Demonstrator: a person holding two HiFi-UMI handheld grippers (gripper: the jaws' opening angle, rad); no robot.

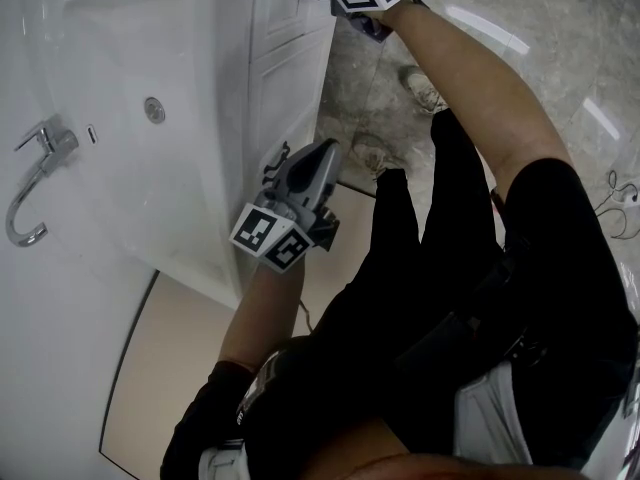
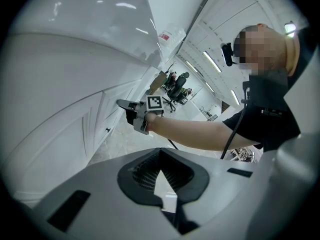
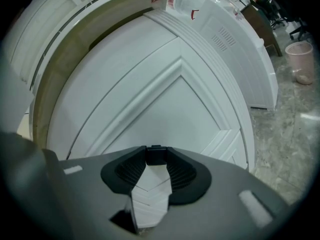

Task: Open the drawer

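Bathroom setup: washbasin point(image 1: 115, 53), tap point(image 1: 33, 186), white vanity point(image 1: 290, 63)

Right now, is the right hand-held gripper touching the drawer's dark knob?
Touching. The right gripper view shows the knob wedged between the right hand-held gripper's jaw tips, no gap on either side.

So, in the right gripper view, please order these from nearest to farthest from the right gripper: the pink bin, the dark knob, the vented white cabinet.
1. dark knob, right between the jaws.
2. vented white cabinet, upper right, beyond the drawer front.
3. pink bin, far right, on the floor.
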